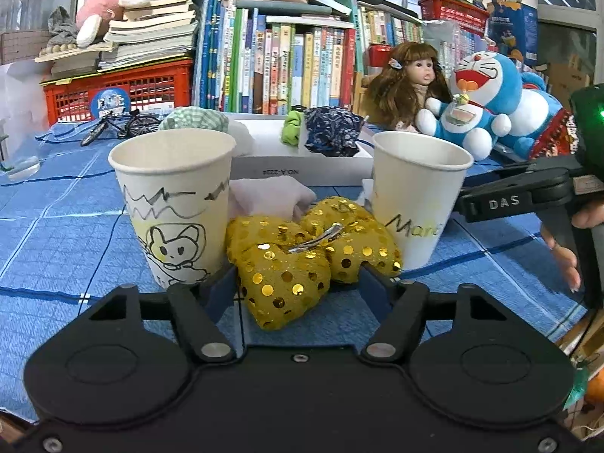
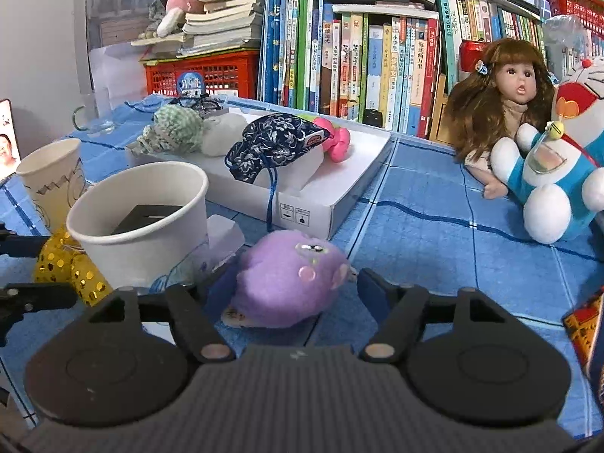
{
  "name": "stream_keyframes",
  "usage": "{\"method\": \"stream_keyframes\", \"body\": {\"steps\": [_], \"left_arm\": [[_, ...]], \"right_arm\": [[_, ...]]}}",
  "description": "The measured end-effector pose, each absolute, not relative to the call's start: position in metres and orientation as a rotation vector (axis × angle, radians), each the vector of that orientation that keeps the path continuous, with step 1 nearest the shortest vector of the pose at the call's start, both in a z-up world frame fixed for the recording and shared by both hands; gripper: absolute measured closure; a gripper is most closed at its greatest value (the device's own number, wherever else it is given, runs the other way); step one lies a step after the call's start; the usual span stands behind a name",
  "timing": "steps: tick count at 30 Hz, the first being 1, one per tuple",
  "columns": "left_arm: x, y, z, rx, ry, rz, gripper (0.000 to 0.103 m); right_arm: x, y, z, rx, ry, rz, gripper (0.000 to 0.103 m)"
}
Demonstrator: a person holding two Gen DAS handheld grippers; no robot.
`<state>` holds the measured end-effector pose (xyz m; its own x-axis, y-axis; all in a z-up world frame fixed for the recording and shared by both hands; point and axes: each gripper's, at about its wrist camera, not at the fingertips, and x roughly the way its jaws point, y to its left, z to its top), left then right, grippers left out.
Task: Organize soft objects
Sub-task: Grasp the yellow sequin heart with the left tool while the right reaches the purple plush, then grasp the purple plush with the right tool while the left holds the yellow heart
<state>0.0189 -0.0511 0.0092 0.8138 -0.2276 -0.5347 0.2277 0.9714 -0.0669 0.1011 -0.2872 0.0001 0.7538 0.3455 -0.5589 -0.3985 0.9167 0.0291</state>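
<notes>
On the blue bench (image 1: 68, 234), the left gripper (image 1: 298, 283) is spread wide, with the gold sequin bow (image 1: 302, 256) lying between its fingers; I cannot tell if they touch it. The bow sits between two paper cups. The cup with a drawn cat (image 1: 173, 204) is on the left and the cup with writing (image 1: 415, 196) is on the right. In the right wrist view, something dark and flat shows inside the cup with writing (image 2: 143, 234). Behind the cups is a white box (image 2: 321, 188). In it lie a green checked pouch (image 2: 177, 128), a white soft thing (image 2: 222, 136), a dark blue flowered pouch (image 2: 275, 143) and a pink plush (image 2: 336, 143). The right gripper (image 2: 290, 287) is spread wide too, around a purple fluffy toy (image 2: 287, 283) on the bench. Farther right sit a doll (image 2: 506, 94) and a blue cat plush (image 2: 566, 158).
</notes>
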Motion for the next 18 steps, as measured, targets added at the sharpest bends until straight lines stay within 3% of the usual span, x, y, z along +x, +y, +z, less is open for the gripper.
{"method": "stream_keyframes", "body": {"steps": [2,3,6,13,16,18], "left_arm": [[0.02,-0.051,0.008,0.003,0.57,-0.23,0.051],[0.02,-0.051,0.008,0.009,0.567,-0.216,0.062],[0.017,-0.048,0.01,0.003,0.556,-0.216,0.07],[-0.004,-0.042,0.018,0.038,0.554,-0.27,0.07],[-0.016,-0.038,0.019,0.043,0.553,-0.285,0.058],[-0.022,-0.036,0.017,0.042,0.549,-0.284,0.055]], "right_arm": [[0.1,-0.288,-0.001,-0.073,0.585,0.42,0.034],[0.098,-0.289,-0.001,-0.064,0.579,0.427,0.041],[0.093,-0.289,0.0,-0.049,0.555,0.425,0.045],[0.075,-0.294,0.007,-0.047,0.526,0.37,0.047],[0.064,-0.302,0.009,-0.025,0.532,0.334,0.047],[0.055,-0.307,0.01,0.0,0.536,0.321,0.047]]}}
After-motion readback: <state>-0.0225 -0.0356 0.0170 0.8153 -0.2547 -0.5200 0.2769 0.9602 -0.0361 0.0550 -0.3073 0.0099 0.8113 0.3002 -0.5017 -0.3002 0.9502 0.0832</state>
